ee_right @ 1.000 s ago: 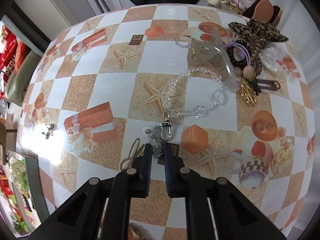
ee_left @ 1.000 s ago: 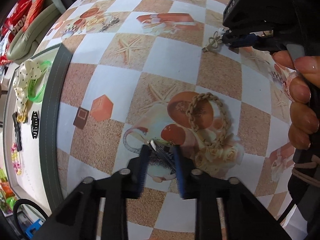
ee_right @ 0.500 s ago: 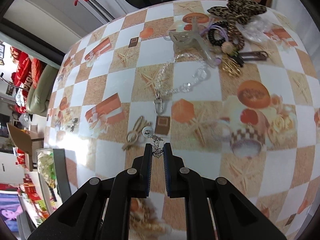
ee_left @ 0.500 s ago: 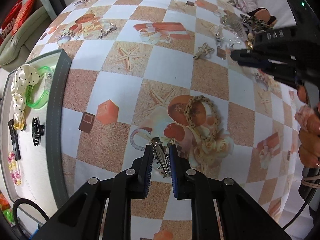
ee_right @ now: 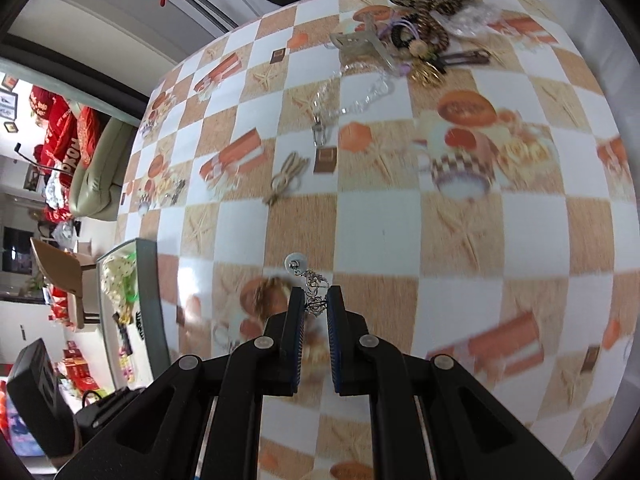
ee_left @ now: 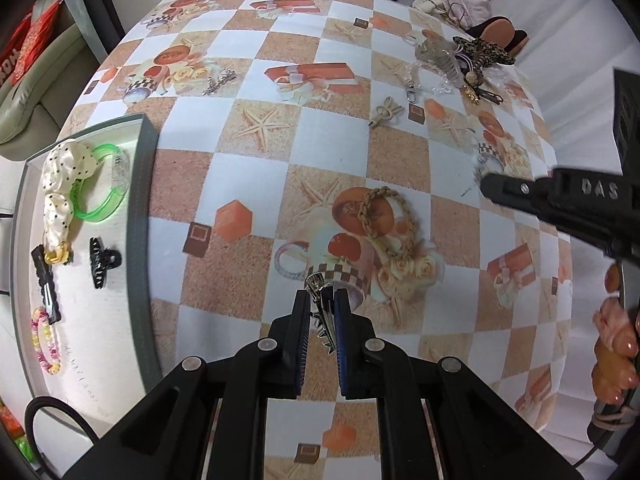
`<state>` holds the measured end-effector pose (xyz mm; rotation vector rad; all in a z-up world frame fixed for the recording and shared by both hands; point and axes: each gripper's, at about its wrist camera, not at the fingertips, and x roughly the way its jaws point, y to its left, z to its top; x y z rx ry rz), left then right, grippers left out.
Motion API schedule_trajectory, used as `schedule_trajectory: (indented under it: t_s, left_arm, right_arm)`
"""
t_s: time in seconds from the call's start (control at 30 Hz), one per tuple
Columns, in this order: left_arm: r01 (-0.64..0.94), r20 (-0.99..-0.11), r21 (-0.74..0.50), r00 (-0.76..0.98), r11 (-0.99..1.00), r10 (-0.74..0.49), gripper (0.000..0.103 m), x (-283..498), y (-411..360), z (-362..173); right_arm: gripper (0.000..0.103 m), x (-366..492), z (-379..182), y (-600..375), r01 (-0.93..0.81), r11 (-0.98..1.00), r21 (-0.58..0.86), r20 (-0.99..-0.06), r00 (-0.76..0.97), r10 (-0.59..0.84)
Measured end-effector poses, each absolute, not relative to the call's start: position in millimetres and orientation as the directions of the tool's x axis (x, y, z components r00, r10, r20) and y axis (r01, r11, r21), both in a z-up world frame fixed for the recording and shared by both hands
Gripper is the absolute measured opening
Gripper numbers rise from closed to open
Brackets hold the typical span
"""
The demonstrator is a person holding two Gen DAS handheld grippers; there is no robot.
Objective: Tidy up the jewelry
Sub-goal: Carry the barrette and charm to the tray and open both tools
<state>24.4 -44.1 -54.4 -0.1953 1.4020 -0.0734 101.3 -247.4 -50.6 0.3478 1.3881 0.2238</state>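
Currently both claws are loaded and clear of the desk [ee_left: 328, 148]. The left claw [ee_left: 323, 320] has just closed its pads onto a silver metal hair clip [ee_left: 322, 312], which stands between them at lower centre of the left view. The right claw [ee_right: 314, 307] is clamped on a fine silver chain with a white disc [ee_right: 296, 261]; the chain dangles past the tips, lower centre of the right view.

Step in hand, as I judge it: carry both pieces to the grey-rimmed tray [ee_left: 140, 216] at the left edge of the left view. To do it well:
- keep both grips firm; the chain is held by only a few links and may swing or slip
- bring each claw over bare tray floor before opening, low enough that nothing bounces
- set down one piece at a time.

In the tray already: green bangle [ee_left: 106, 188], polka-dot scrunchie [ee_left: 64, 184], black claw clip [ee_left: 102, 262], bead bracelet [ee_left: 44, 340]. Open floor lies lower right of these.

In the way: the tray's raised rim, to be cleared from above. The braided cord bracelet [ee_left: 386, 224] lies at centre, and a pile of hair accessories [ee_left: 468, 60] remains at upper right, well apart from the tray.
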Motion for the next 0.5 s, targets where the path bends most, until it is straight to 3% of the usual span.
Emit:
schedule_trajectory:
  t_s: [0.5]
  left_arm:
    - [-0.041, -0.968, -0.159, 0.203, 0.986, -0.147, 0.016, -0.9, -18.9, -17.4]
  right_arm:
    - [0.012, 57.0, -17.2, -229.7, 0.023, 0.923, 0.385, -0.909, 0.186, 0.374]
